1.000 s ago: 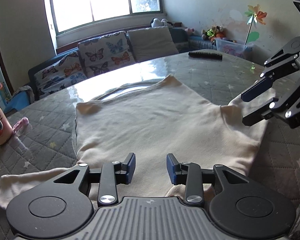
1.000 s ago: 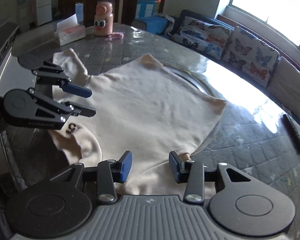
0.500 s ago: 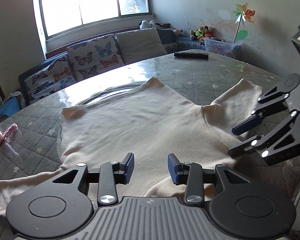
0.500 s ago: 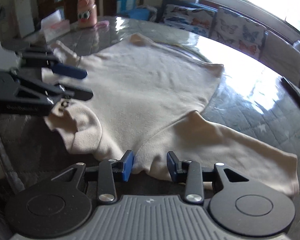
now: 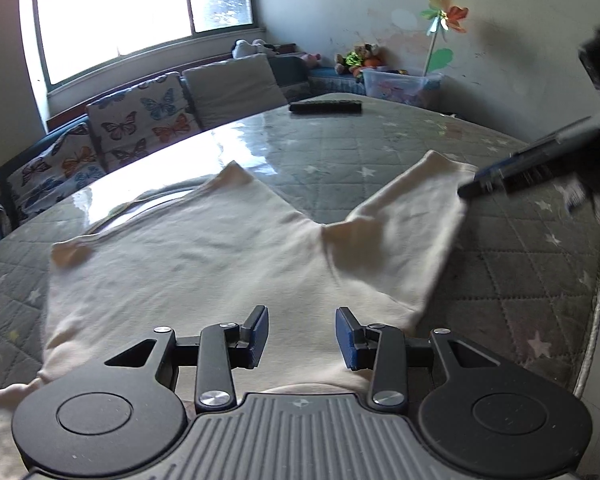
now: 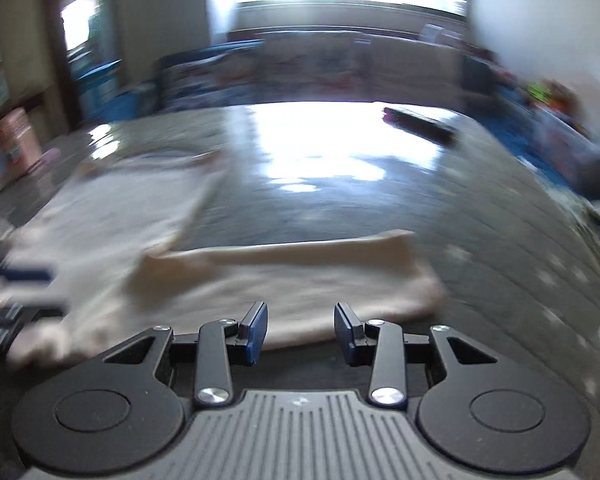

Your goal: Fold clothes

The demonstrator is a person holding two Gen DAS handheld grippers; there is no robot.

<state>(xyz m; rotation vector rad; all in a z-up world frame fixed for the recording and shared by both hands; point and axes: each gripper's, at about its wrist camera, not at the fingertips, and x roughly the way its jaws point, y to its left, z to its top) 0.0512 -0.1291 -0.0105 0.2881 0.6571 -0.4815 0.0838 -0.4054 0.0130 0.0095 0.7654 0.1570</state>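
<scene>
Spread flat, a cream long-sleeved top [image 5: 204,264] is lying on a round table [image 5: 540,280] that is wearing a grey quilted cover with small stars under a glossy clear sheet. The garment is filling the near and middle part of the tabletop, its hem pointing toward the window, and one sleeve [image 5: 412,216] is stretching out toward the right side of the table. The left gripper [image 5: 301,334] is hovering low over the near edge of the top, its two blue-padded fingers standing apart with only cloth showing through the gap and nothing between them. The right gripper [image 5: 470,190] is showing in the left wrist view as a dark, blurred shape reaching in from the right edge, its tips sitting at the cuff end of that sleeve; whether they are touching the cloth is unclear. From the right wrist view, which is heavily motion-blurred, the right gripper's own fingers are also standing wide apart and empty, with the sleeve lying across the table just beyond them. A dark remote control [image 5: 326,107] is resting on the far side of the table, well apart from the garment. Butterfly-print cushions [image 5: 140,120] are lining a sofa under the bright window behind.
</scene>
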